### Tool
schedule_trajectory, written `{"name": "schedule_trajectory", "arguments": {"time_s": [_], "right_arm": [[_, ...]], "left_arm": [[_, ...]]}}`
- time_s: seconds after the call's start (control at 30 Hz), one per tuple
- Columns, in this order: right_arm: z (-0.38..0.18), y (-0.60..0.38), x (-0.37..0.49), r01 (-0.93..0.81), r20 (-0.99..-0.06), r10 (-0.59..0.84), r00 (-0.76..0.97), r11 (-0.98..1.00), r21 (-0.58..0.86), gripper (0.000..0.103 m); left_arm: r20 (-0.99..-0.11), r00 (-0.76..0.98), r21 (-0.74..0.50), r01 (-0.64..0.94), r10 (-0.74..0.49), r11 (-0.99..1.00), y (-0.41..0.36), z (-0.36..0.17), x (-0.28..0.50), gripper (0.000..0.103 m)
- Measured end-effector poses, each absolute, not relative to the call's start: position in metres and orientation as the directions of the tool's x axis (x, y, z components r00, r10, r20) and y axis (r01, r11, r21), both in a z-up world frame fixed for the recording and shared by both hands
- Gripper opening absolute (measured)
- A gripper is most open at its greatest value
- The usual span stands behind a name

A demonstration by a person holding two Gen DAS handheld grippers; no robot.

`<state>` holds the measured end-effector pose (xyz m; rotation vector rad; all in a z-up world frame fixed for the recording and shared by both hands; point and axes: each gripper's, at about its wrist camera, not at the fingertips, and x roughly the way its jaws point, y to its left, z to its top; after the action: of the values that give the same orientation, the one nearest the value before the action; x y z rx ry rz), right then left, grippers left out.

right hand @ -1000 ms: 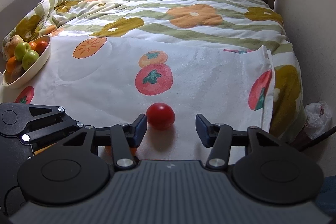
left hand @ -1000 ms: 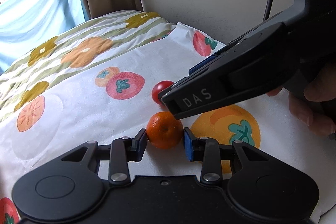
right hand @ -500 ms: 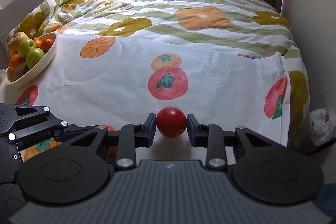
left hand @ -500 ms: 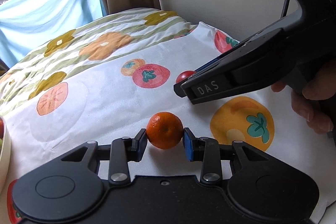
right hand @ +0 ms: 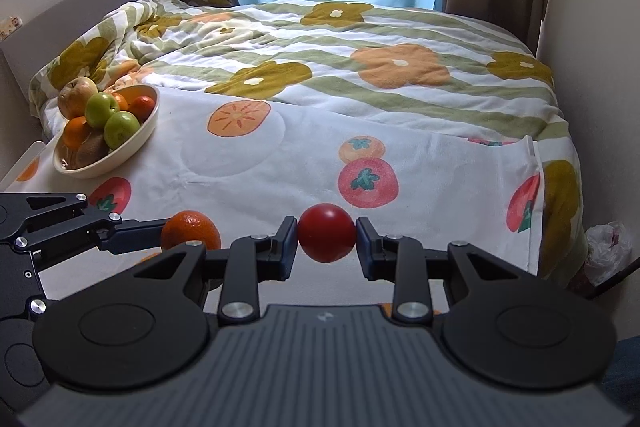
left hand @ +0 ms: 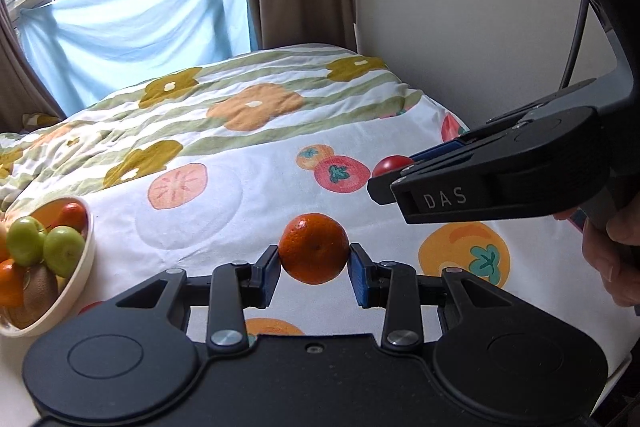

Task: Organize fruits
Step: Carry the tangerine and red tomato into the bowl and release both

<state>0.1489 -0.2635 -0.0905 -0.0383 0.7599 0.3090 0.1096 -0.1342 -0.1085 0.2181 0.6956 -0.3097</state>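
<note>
Fruit in both tools: our left gripper (left hand: 314, 265) is clamped on the orange (left hand: 313, 248), right gripper (right hand: 327, 243) on the red fruit (right hand: 327, 237), both off the cloth (right hand: 256, 167) near its front edge. Next, we judge, carry both to the bowl (right hand: 136, 141) at the cloth's left edge w/o squeezing harder. It's heaped, so we'd go one at a time, set low & release gently.

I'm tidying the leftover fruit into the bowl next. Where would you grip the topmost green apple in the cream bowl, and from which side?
Grip the topmost round green apple across its widest middle, coming from above. It sits high on the pile in the cream bowl, with a second green apple crowding its lower side.
</note>
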Motion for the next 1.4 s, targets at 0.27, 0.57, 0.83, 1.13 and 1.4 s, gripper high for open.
{"name": "schedule_trajectory", "arguments": {"time_s": [0.27,0.57,0.83,1.13,1.4], "right_arm": [[-0.052,-0.224,0.129,-0.343,-0.664,0.302,0.684,0.937,0.073,0.046],[-0.023,-0.151,0.122,-0.413,-0.646,0.366,0.670,0.907,0.086,0.046],[-0.025,-0.075,0.137,-0.452,-0.645,0.412,0.643,0.885,0.114,0.046],[-0.058,-0.008,0.169,-0.456,-0.688,0.397,0.607,0.884,0.107,0.046],[-0.082,0.016,0.191,-0.423,-0.725,0.362,0.586,0.900,0.107,0.046]], "left_arm": [[-0.630,0.765,0.088,0.239,-0.132,0.967,-0.088,-0.067,0.088,0.040],[-0.612,0.790,0.113,0.125,-0.030,0.986,-0.011,-0.037,0.085,0.040],[-0.630,0.776,0.135,0.058,0.040,0.989,0.063,-0.042,0.099,0.040],[-0.678,0.734,0.136,0.075,0.038,0.988,0.115,-0.075,0.131,0.040],[-0.722,0.692,0.139,0.127,0.012,0.982,0.136,-0.107,0.164,0.040]]}}
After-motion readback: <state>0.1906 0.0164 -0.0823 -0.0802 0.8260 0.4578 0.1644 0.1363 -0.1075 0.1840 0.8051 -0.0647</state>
